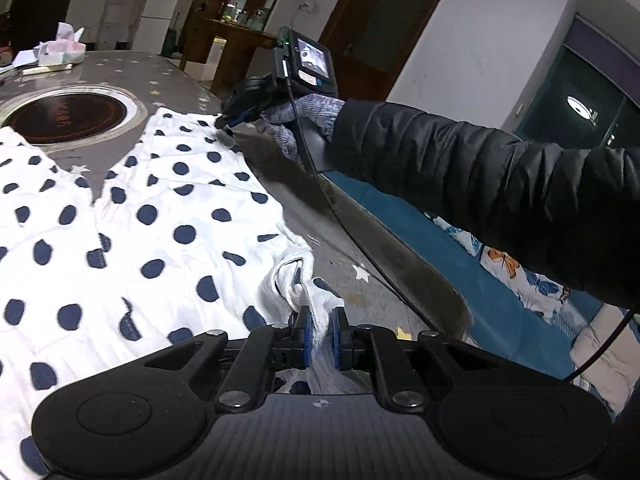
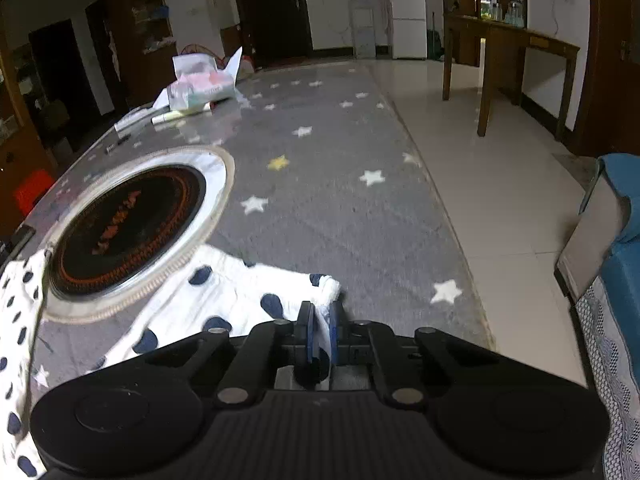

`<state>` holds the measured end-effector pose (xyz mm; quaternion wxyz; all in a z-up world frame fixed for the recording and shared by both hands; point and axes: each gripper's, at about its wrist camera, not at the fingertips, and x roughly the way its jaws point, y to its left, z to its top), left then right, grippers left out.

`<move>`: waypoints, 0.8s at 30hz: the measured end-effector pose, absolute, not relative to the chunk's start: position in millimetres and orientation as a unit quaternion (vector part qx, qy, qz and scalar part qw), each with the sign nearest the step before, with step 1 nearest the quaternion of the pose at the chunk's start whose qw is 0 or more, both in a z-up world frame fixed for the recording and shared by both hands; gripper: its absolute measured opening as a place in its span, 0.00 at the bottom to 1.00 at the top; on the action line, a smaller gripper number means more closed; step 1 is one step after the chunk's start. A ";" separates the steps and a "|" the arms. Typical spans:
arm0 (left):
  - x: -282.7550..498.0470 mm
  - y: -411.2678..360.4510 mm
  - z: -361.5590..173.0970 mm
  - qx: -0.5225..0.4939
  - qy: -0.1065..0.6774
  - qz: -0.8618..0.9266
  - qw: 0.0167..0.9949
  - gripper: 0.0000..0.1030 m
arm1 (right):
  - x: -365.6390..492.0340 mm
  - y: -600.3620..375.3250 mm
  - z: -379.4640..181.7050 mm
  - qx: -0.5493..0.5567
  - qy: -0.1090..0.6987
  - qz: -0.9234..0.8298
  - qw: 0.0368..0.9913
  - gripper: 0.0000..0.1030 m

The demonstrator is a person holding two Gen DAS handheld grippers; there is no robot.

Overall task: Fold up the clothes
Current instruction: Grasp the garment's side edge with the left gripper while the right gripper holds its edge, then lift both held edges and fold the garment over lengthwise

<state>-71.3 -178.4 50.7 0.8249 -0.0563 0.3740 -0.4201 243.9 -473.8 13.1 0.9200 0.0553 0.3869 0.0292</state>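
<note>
A white garment with navy polka dots point(image 1: 132, 220) lies spread on the grey star-patterned table point(image 1: 352, 280). My left gripper point(image 1: 320, 332) is shut on a bunched corner of the garment at its near right edge. My right gripper point(image 2: 322, 332) is shut on another corner of the same garment point(image 2: 240, 296); it also shows in the left wrist view point(image 1: 226, 122), held by a gloved hand at the garment's far corner near the table's right edge.
A round black cooktop point(image 2: 128, 224) is set into the table just beyond the garment. A tissue pack point(image 2: 200, 84) and small items lie at the table's far end. A blue-covered seat point(image 1: 460, 280) stands right of the table. A wooden table point(image 2: 508, 52) stands on the tiled floor.
</note>
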 end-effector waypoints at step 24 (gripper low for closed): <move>-139.0 -20.4 72.7 -0.215 0.313 -0.290 0.878 0.09 | 273.2 -274.7 137.0 0.000 0.309 0.139 0.941 0.04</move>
